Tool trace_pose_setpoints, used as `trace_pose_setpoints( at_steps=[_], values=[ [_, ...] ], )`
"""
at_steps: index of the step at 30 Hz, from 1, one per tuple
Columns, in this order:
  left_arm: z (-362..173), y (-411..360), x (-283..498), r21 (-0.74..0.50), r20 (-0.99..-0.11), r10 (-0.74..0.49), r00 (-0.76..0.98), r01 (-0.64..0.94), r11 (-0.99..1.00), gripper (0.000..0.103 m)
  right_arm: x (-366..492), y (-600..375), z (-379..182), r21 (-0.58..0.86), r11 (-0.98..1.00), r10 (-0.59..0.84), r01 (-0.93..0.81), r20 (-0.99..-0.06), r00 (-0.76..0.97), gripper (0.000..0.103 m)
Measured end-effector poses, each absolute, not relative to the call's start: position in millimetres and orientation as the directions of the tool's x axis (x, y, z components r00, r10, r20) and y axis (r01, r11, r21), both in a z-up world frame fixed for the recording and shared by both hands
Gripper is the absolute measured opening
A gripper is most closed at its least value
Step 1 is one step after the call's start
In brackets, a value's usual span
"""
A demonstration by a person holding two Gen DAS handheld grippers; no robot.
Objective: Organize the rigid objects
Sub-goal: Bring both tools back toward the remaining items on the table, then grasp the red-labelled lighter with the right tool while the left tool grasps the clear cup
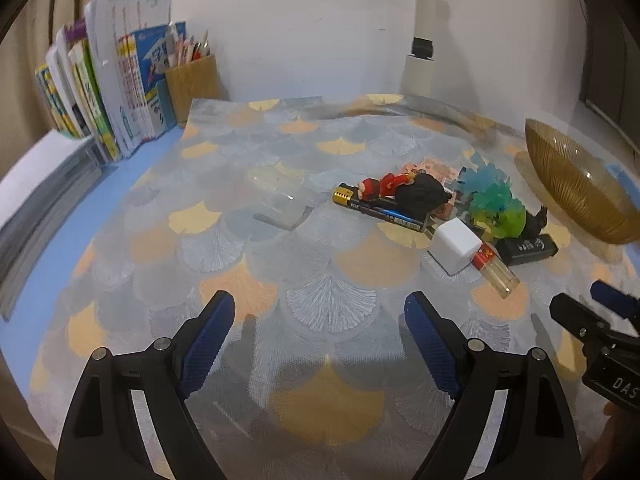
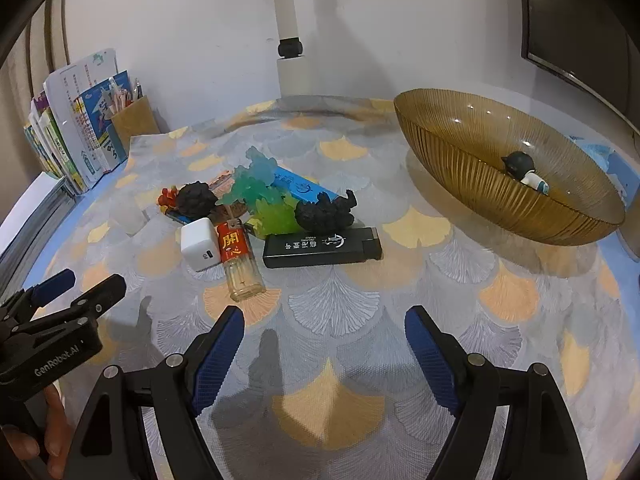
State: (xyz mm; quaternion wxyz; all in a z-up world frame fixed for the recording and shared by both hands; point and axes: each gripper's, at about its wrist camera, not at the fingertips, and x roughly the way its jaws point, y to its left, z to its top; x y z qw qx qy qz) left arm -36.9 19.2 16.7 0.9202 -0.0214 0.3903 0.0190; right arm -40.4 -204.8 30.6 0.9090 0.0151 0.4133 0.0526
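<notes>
Left wrist view: looking forward and down along the left gripper (image 1: 320,344), low over the patterned surface (image 1: 320,140), toward the wall and books (image 1: 116,92). Right wrist view: same downward tilt along the right gripper (image 2: 324,354), set further right, nearer the amber bowl (image 2: 460,148). Shared by both: the cluster around the white cube (image 1: 456,246) (image 2: 198,244), the bowl, the books, and each other's gripper at the frame edge.

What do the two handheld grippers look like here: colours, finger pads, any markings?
Both are black frames with silver pivot pins and two fingers faced with blue textured pads. The left gripper carries white lettering "GenRobot.AI" on its body, readable in the right wrist view. The right gripper shows white letters "DAS", cut off by the frame edge, in the left wrist view. No cables or sleeves show.
</notes>
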Motion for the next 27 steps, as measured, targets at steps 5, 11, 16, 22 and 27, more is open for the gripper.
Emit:
trace_pose_setpoints(
  at_steps=[5,11,16,22,27],
  values=[
    [14.6,43.9,-31.1,-0.153,-0.745,-0.045,0.666,-0.105,0.983,0.086,-39.9,-206.7,30.8,0.082,0.994,0.11,-0.073,-0.753,0.648,0.081],
    [10.7,92.3,-22.0,-0.293,-0.763,-0.112,0.636,-0.187,0.938,0.086,-39.6,-203.7,30.4,0.071,0.994,0.111,-0.088,-0.756,0.645,0.081],
    [15.2,97.8,8.6,-0.273,-0.777,-0.15,0.611,-0.112,0.955,0.086,-37.1,-203.5,28.6,0.079,0.993,0.118,-0.089,-0.765,0.633,0.081],
    [10.3,92.2,60.2,-0.346,-0.777,-0.228,0.587,-0.096,0.933,0.081,-34.7,-206.3,26.5,0.129,0.986,0.165,-0.104,-0.774,0.612,0.081],
    [7.0,87.4,83.3,-0.313,-0.785,-0.183,0.592,-0.124,0.942,0.077,-23.7,-202.8,21.7,0.199,0.972,0.237,-0.129,-0.803,0.546,0.082]
  ],
)
